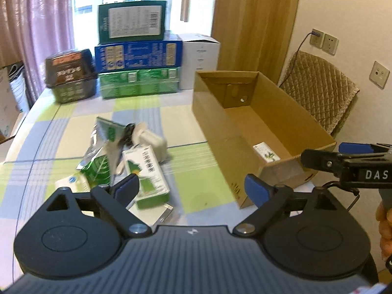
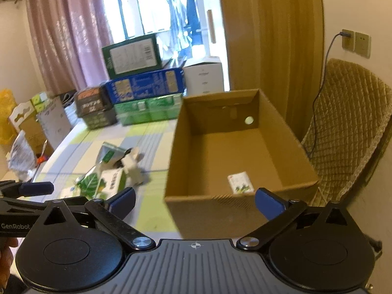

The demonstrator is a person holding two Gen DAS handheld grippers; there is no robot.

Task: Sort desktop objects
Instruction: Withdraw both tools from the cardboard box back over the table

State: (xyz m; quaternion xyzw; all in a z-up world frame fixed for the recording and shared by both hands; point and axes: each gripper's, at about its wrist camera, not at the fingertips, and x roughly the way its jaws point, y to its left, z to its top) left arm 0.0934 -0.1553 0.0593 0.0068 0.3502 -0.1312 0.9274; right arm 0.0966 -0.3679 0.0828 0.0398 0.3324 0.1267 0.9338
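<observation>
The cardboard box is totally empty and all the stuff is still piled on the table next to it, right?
Not quite. The cardboard box already has one small white packet on its floor, clearest in the right wrist view. The rest of the pile is indeed still on the table beside it.

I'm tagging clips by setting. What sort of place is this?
Likely a home dining room: a table with a checked cloth, a cushioned chair, curtains at a window with laundry outside.

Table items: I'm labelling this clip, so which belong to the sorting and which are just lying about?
Job:
cardboard box
small packet inside it
pile of packets
white charger

Lying about:
stacked cartons
white box
chair
</observation>
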